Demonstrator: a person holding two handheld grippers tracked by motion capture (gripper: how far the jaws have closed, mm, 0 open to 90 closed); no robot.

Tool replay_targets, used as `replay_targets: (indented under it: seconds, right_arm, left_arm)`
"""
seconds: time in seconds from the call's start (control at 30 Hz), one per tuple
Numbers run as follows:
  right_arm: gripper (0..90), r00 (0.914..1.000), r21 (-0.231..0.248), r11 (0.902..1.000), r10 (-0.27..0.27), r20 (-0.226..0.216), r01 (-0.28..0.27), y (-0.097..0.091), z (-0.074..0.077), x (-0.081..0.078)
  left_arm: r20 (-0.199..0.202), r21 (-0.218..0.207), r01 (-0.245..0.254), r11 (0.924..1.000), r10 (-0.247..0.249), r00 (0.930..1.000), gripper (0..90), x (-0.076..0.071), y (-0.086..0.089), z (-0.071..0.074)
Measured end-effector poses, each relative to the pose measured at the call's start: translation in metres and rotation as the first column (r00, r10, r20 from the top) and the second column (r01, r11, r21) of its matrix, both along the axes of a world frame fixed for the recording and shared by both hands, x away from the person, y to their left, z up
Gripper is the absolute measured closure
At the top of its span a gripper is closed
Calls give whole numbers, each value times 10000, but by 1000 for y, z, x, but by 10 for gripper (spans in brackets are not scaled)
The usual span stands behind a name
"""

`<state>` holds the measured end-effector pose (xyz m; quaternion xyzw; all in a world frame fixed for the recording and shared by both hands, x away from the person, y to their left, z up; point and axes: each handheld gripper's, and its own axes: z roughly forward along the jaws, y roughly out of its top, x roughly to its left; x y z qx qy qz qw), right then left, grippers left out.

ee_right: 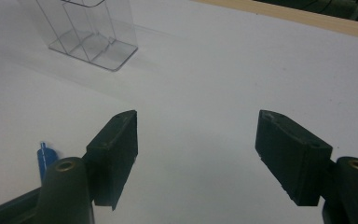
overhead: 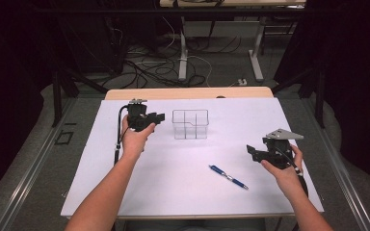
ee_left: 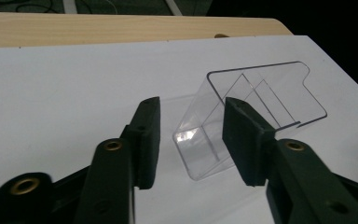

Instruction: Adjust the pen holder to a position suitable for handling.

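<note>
High view first, and nearest us the two forearms come in from six o'clock over the white sheet (overhead: 173, 192) that covers the table. On the near half of that sheet, at about five o'clock from its middle, lies a blue pen (overhead: 228, 176), flat, its length running from ten toward four o'clock, touching nothing. Just past it at three o'clock we have the right gripper (overhead: 253, 153), held in the right hand (overhead: 284, 171) with the grey three-cornered plate (overhead: 283, 134) on top, its nose aimed toward nine o'clock — well apart from the pen. In the right gripper view the jaws stand wide open above bare white sheet, nothing between them, and the blue pen (ee_right: 45, 159) peeks out at eight o'clock behind one jaw.

Farther up, at ten o'clock, the left hand (overhead: 134, 139) holds the left gripper (overhead: 160, 117), pointing toward three o'clock at the clear plastic organizer (overhead: 190, 123). That box stands upright just beyond the sheet's middle, inner walls dividing it into compartments, all looking empty. In the left gripper view the jaws are parted, and we see the organizer (ee_left: 242, 116) through the gap — near, but we cannot tell that either jaw touches it.

Beyond it, the sheet ends at a strip of bare wooden tabletop (overhead: 188, 93), with cables (overhead: 149, 67) across the floor at twelve o'clock.
</note>
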<state>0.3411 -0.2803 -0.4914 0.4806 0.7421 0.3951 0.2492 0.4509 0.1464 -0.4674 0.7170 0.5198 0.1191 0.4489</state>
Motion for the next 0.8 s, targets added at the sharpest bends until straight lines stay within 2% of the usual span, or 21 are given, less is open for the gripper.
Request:
replay_targets:
  seconds: [0.2, 0.33, 0.43, 0.5, 0.53, 0.57, 0.6, 0.63, 0.7, 0.8]
  right_arm:
    - [310, 9995, 19, 9995, 302, -45, -301, 7, 6, -1]
    - [314, 9982, 43, 9982, 600, -71, -600, 10, 10, -1]
    - [312, 9962, -52, 9963, 861, -160, -862, 14, 12, -1]
    - [311, 9945, -206, 9947, 1001, -295, -1007, 16, 11, -2]
    - [309, 9937, -232, 9939, 1071, -327, -1079, 17, 11, -2]
    - [308, 9925, -238, 9930, 1143, -426, -1154, 19, 10, -2]
    - [306, 9920, -316, 9922, 1191, -430, -1205, 19, 10, -2]
    - [307, 9912, -376, 9911, 1261, -409, -1276, 20, 10, -2]
    - [307, 9887, -320, 9892, 1413, -494, -1430, 21, 9, -4]
    - [314, 9840, -395, 9847, 1672, -610, -1698, 24, 9, -6]
  left_arm:
    - [20, 88, 211, 9997, -211, 9998, 411, -13, 0, 3]
    - [87, 349, 491, 9982, -495, 9987, 333, -23, 0, 5]
    - [333, 425, 483, 9979, -498, 9982, 302, -33, 0, 7]
    - [336, 578, 661, 9961, -681, 9971, 291, -39, 2, 7]
    - [524, 695, 681, 9953, -718, 9960, 290, -42, 2, 6]
    - [473, 845, 858, 9927, -900, 9948, 282, -44, 3, 7]
    - [665, 1073, 856, 9905, -930, 9934, 279, -47, 2, 6]
    - [595, 1161, 943, 9888, -1017, 9930, 275, -50, 2, 6]
    - [653, 1214, 1096, 9865, -1181, 9909, 267, -55, 2, 6]
    - [847, 1063, 1387, 9846, -1480, 9854, 262, -62, -1, 4]
